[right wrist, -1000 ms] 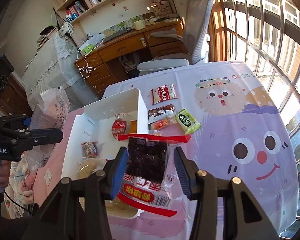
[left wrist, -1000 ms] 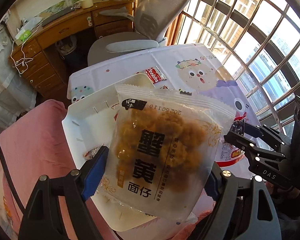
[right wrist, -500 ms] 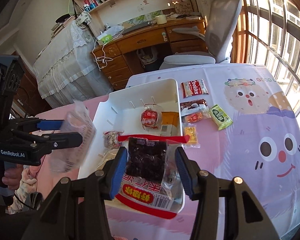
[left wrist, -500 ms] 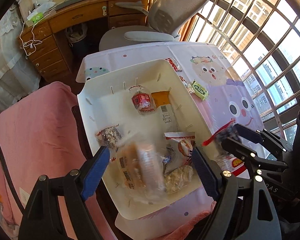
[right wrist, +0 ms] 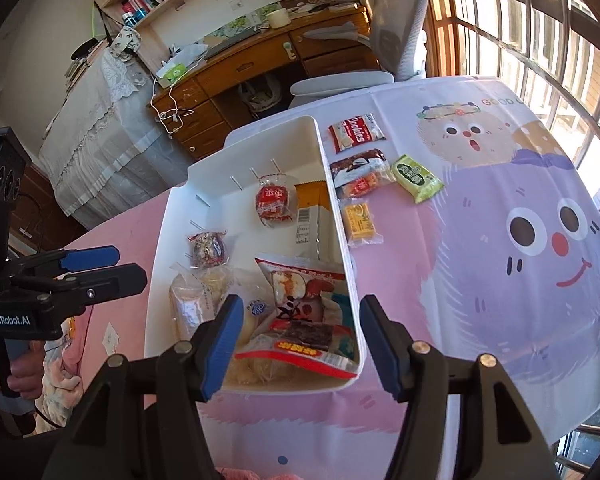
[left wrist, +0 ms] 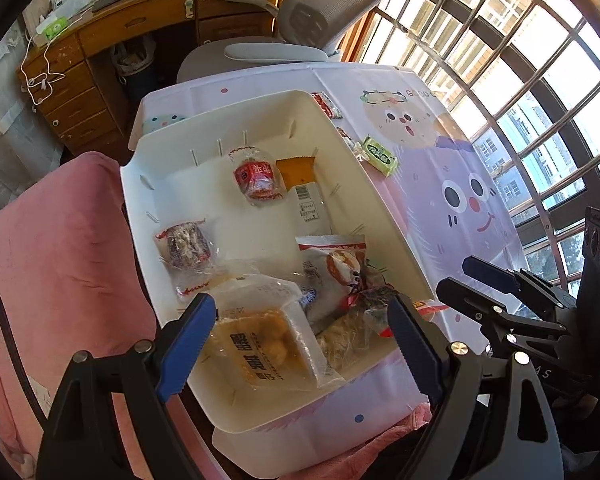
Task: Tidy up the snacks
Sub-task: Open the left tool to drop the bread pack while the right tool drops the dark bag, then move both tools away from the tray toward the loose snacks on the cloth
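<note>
A white bin (left wrist: 148, 168) (right wrist: 328, 184) on the cartoon tablecloth holds several snack packets. The clear packet of yellow puffs (left wrist: 260, 344) lies in its near corner, under my left gripper (left wrist: 300, 308), which is open and touches nothing. A red-edged packet with a dark panel (right wrist: 308, 340) rests on the pile at the bin's near right corner. Above it my right gripper (right wrist: 300, 308) has its jaws opening, with nothing held between them. Each gripper shows in the other view: right gripper (left wrist: 454, 276), left gripper (right wrist: 130, 266).
Loose snacks lie on the cloth right of the bin: a red cookie packet (right wrist: 356, 134), a brown packet (right wrist: 360, 166), a green packet (right wrist: 418, 178) and a yellow packet (right wrist: 360, 220). A grey office chair (left wrist: 300, 12) and a wooden desk (right wrist: 236, 76) stand beyond the table.
My left gripper let go of the yellow puff packet, which dropped into the bin. My right gripper opened and the red-edged packet fell onto the pile. Both grippers sank closer to the bin.
</note>
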### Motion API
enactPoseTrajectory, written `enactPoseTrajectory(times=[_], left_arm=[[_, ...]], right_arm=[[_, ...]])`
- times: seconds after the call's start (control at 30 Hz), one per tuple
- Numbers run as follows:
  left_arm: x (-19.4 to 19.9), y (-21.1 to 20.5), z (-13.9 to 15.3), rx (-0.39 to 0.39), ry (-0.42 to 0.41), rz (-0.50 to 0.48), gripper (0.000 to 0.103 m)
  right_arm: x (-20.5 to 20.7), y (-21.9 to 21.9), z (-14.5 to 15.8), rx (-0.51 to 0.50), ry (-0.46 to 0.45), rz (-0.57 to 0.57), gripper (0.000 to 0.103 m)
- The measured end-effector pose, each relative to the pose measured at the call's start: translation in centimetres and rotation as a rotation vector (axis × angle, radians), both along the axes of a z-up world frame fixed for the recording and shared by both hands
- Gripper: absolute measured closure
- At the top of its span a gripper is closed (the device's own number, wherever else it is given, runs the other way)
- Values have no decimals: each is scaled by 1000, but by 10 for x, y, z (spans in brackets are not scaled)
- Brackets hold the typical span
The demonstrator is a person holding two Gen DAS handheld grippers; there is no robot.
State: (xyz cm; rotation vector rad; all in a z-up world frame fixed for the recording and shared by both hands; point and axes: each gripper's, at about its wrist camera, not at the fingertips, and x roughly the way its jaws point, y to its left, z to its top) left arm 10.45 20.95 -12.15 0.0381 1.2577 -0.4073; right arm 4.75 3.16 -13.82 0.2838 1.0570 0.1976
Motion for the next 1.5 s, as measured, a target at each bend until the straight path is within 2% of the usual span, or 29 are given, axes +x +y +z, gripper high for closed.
enactPoseTrajectory(times=[0.33,0.6,0.87,1.07,1.17,1.5], left_arm=[[-31,-55,-5,-27,-23,-32,16],[-37,-120,2,-47,-44,19,16],[-36,-173,-4,-46,-22,213,16],[-30,-201,-17,-122,-3,380,16],[-27,-215,-21,-130,-9,459,16],[-7,-223,-45,-166,-2,808,16]], right_arm=[[-6,-50,-4,29,5,-79,42],[-1,-104,-1,41,-1,-38,42],[13,-162,2,-3,-7,49,42],[25,-195,1,-47,-31,152,42],[32,-206,0,-80,-44,198,42],[73,-227,-14,-101,-52,287,42]])
